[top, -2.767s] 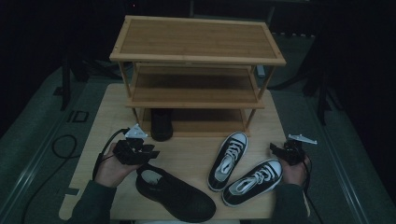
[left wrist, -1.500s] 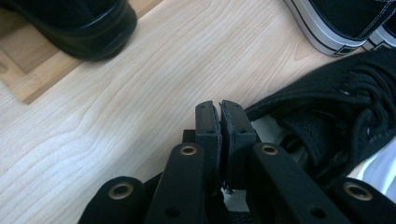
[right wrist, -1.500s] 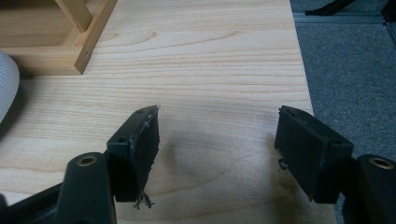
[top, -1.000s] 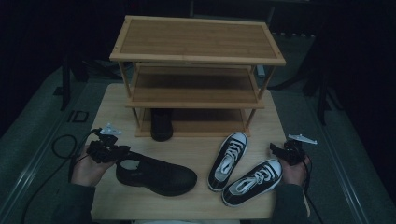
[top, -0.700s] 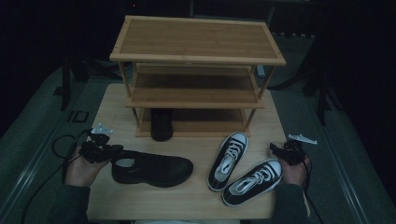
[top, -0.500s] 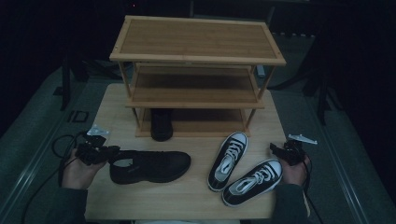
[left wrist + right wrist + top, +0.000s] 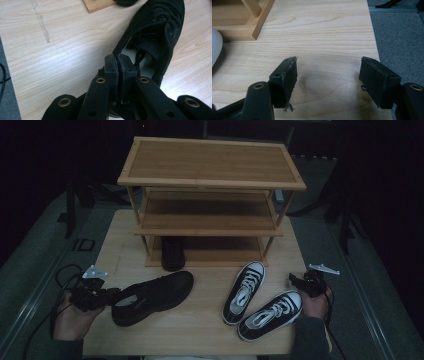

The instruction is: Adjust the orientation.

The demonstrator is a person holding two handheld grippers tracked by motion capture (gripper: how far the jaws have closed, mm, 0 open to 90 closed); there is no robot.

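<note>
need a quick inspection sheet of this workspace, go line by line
surface: pale wooden table, bare wood between the shoes, a faint streak in the left gripper view.
job's things: black shoe on the table, its heel collar pinched by the left gripper, toe aimed toward the wooden shoe rack; a second black shoe sits on the rack's bottom shelf.
clutter: pair of black-and-white sneakers lying front right, untouched.
grippers: left shut on the shoe collar; right gripper open over bare table, holding nothing.
cables: black cable loops off the table's left edge.
surroundings: dark, grey floor around the table; nothing else seen.
</note>
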